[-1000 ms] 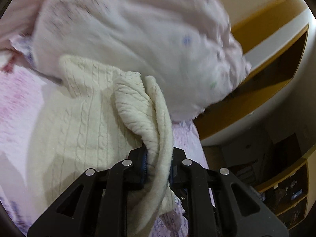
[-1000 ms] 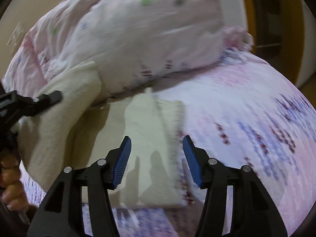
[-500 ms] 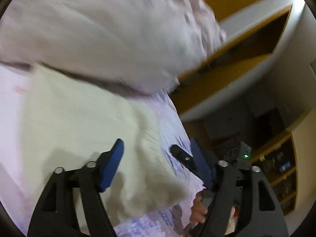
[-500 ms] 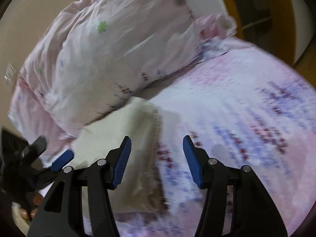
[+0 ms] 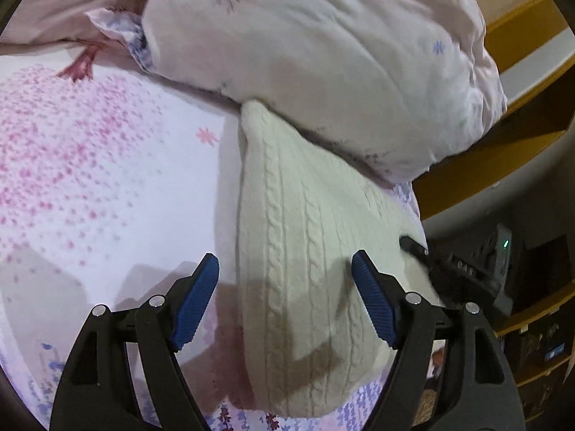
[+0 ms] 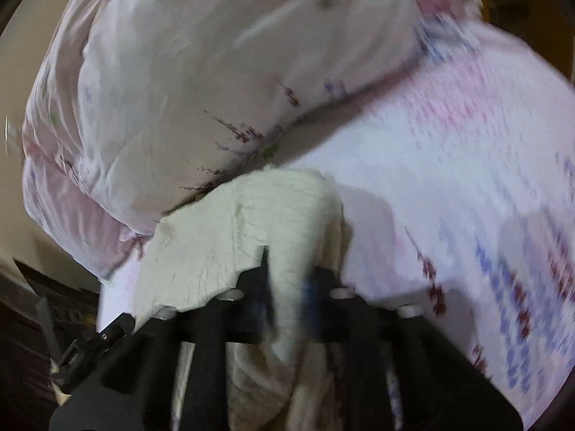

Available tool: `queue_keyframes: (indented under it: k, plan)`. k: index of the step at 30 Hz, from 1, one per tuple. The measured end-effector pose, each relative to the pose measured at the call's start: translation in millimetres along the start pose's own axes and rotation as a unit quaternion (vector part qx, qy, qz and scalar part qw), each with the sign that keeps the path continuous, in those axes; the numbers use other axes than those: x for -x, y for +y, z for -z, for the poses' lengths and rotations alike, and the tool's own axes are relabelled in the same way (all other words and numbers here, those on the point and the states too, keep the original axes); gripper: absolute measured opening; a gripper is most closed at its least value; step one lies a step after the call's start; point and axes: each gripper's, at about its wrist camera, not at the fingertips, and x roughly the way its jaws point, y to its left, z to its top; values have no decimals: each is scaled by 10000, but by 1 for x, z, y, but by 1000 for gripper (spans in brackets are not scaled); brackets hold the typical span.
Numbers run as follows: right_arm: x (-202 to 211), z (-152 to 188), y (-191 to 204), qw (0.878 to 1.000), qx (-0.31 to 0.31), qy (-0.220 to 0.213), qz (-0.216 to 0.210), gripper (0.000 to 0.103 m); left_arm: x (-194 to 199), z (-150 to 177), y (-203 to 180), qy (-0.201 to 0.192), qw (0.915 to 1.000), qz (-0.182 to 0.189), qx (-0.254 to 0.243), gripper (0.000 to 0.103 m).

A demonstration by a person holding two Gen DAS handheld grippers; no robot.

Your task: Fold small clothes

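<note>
A cream cable-knit sweater (image 5: pixel 305 251) lies folded on the floral bedsheet (image 5: pixel 90 179), its far end against a pillow. My left gripper (image 5: pixel 285 301) is open and empty, its blue pads astride the sweater's near part. In the left wrist view the right gripper (image 5: pixel 420 251) touches the sweater's right edge. In the right wrist view, which is blurred, my right gripper (image 6: pixel 289 309) is shut on a fold of the sweater (image 6: pixel 251 222). The left gripper (image 6: pixel 90 341) shows at lower left there.
A large pale floral pillow (image 5: pixel 341 54) lies behind the sweater and also shows in the right wrist view (image 6: pixel 197 89). A wooden bed frame (image 5: pixel 503 143) and dark shelves (image 5: pixel 532 341) stand beyond the bed's right edge.
My left gripper let go of the sweater and opened, and now hovers over it. My right gripper, open before, closed on the sweater's edge.
</note>
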Motion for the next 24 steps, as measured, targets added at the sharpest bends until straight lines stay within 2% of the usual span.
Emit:
queue_keyframes:
  k: [3,5,7,9,10,11,13,14,15,17,21,24]
  plan:
    - [17,-10,22,9969,600,-515,37,11,-3,3,-1,45,10000,30,-39,76]
    - [25,-15,31,9935,784,-822,103,11,-9,3,-3,57,10000,30,-42,76]
    - [18,-19,25,9940,710,-751,353,11,-15,3,-7,97,9999,38,-73,76]
    - [-9,-21,8,9950,473,-289,830,12,-20,3,-11,144,9998,45,-100,76]
    - [-15,-21,0,9953,368,-144,886,12,-21,4,-11,179,9998,59,-99,76]
    - [-19,-19,-8,9964,217,-23,817,15,-23,4,-15,192,9997,67,-99,76]
    - [-10,-18,-13,9975,77,-104,695,30,-21,6,-16,197,9997,107,-101,76]
    - [-1,-17,-15,9977,-2,-153,664,44,-18,7,-16,198,9997,147,-90,76]
    - [8,-15,-18,9982,-59,-197,559,54,-16,8,-15,212,9996,182,-68,76]
    - [26,-7,-24,9992,-175,-222,274,57,-10,13,-13,253,9992,317,-26,76]
    - [42,15,-39,9985,-480,4,-271,57,-2,24,-13,317,9989,332,-96,76]
    - [46,33,-41,9976,-528,93,-443,57,-4,34,-14,471,9984,283,-101,75]
